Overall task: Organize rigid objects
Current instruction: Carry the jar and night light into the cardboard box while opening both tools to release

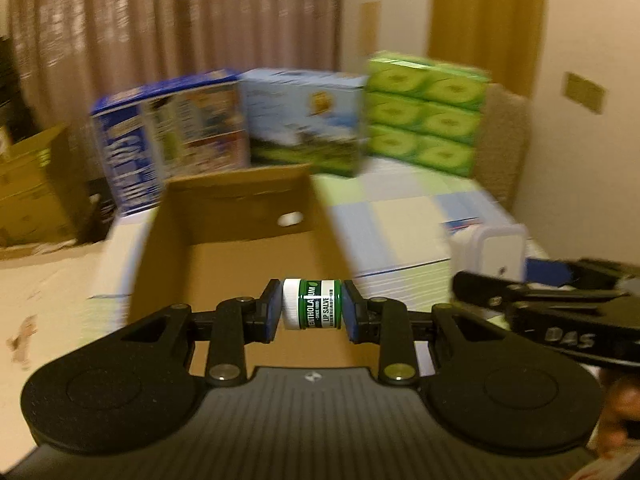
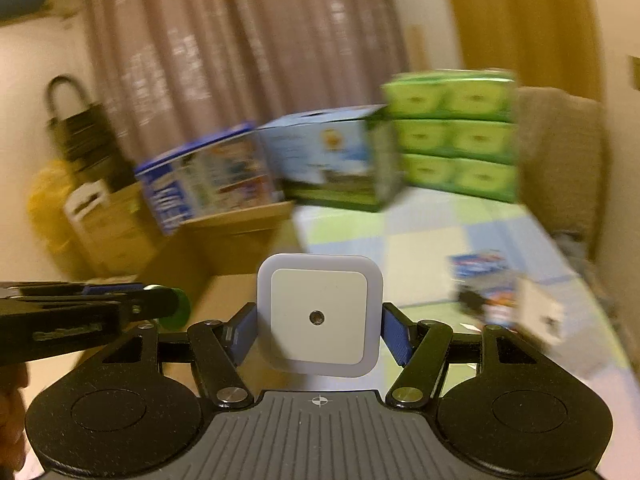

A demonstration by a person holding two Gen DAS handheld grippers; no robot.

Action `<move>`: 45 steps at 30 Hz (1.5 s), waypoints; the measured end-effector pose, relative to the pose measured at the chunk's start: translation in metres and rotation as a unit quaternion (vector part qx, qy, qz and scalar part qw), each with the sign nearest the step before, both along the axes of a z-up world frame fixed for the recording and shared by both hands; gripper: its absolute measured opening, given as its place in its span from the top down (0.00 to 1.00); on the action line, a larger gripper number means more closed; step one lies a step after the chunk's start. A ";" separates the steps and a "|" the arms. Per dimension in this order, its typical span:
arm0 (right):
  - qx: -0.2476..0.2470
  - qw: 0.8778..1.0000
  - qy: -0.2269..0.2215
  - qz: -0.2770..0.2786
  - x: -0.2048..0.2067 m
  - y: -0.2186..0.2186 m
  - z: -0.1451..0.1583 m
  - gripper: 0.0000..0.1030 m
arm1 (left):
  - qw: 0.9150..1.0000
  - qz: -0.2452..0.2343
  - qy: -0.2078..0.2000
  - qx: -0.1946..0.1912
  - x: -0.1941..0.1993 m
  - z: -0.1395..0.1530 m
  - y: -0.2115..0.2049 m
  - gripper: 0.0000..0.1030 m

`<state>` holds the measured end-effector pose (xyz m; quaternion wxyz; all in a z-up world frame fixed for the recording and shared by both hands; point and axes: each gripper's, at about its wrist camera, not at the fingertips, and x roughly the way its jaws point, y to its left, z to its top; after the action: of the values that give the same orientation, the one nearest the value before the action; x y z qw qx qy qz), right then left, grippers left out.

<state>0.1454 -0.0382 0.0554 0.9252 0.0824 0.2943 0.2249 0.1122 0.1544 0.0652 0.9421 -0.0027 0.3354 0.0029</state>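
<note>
My left gripper (image 1: 312, 305) is shut on a small green lip salve jar (image 1: 312, 304) with a white cap, held sideways above the open cardboard box (image 1: 240, 200). My right gripper (image 2: 318, 330) is shut on a white square night light (image 2: 319, 316), its flat face toward the camera. The right gripper (image 1: 532, 280) shows at the right edge of the left wrist view with the night light (image 1: 498, 254) in it. At the left edge of the right wrist view, the left gripper (image 2: 100, 308) carries the green jar (image 2: 176, 306). The cardboard box (image 2: 240, 240) lies below and to the left.
A blue printed box (image 1: 168, 136), a light-blue box (image 1: 304, 120) and a pack of green cartons (image 1: 428, 112) stand along the back of the checkered tabletop (image 1: 400, 208). A small blue-and-white packet (image 2: 492, 292) lies on the table at right. Brown cartons (image 1: 36, 192) sit at left.
</note>
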 end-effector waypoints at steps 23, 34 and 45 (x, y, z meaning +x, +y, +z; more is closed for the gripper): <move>-0.056 0.993 0.034 0.101 0.028 0.110 -0.038 0.40 | 0.998 0.046 0.034 -0.019 -0.002 -0.049 0.081 0.65; -0.050 0.993 0.043 0.099 0.032 0.109 -0.040 0.40 | 0.998 0.054 0.023 -0.031 -0.011 -0.043 0.084 0.65; -0.030 0.996 0.022 0.085 0.027 0.096 -0.029 0.39 | 0.998 0.059 0.021 -0.032 -0.017 -0.040 0.081 0.65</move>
<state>0.1724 0.0580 0.0264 0.8982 0.0344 0.3269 0.2918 0.0950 0.2358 0.0247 0.9323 -0.0522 0.3546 0.0476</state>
